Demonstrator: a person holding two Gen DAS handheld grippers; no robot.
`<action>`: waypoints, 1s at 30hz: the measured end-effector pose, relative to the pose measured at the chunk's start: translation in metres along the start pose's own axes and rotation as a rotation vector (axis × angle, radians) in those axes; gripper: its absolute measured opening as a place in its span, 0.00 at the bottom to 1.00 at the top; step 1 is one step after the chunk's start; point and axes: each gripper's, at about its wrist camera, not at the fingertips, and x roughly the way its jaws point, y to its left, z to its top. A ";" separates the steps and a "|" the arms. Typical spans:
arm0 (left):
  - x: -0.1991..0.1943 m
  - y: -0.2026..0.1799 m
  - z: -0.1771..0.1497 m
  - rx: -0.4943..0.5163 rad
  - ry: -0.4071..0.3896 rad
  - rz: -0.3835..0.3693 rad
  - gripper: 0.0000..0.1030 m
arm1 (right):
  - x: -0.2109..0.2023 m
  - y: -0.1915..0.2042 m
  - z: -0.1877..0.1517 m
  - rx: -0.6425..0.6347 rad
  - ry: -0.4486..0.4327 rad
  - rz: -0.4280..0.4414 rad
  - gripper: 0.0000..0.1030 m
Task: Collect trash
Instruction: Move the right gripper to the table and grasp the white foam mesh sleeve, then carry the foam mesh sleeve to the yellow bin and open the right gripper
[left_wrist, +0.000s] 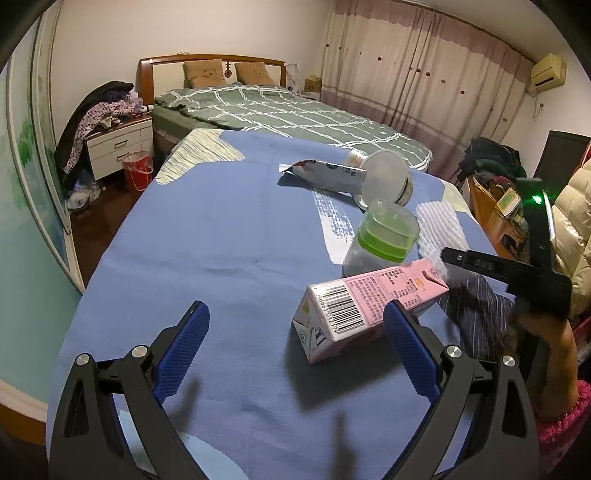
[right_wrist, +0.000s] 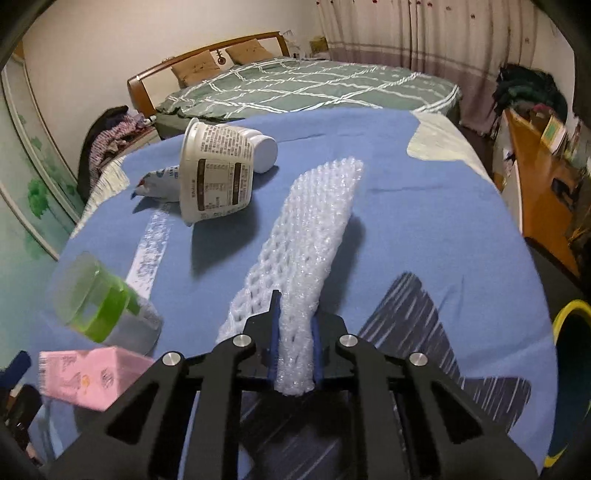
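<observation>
The near end of the white foam net (right_wrist: 310, 236) is lying hidden between the pads of the right gripper (right_wrist: 294, 332), which is clamping it; the rest is extending over the blue cloth (right_wrist: 424, 192). The left gripper (left_wrist: 297, 328) is standing wide apart, its right pad overlapping the pink carton (left_wrist: 373, 299) in view.

We noted a white foam net sleeve (right_wrist: 310, 236) raised off the blue cloth, a pink carton (left_wrist: 369, 306) on its side, a green-lidded jar (left_wrist: 384, 236) tilted, and a yoghurt tub (right_wrist: 218, 173) and wrapper (left_wrist: 325, 171) lying flat.
</observation>
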 end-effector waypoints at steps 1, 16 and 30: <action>0.000 0.000 0.000 0.000 -0.001 0.000 0.91 | -0.007 -0.004 -0.002 0.008 -0.014 0.003 0.13; 0.015 -0.025 -0.008 0.048 0.046 -0.079 0.91 | -0.089 -0.090 -0.040 0.136 -0.146 -0.141 0.13; 0.037 -0.057 -0.016 0.118 0.084 -0.114 0.91 | -0.147 -0.185 -0.069 0.273 -0.244 -0.290 0.13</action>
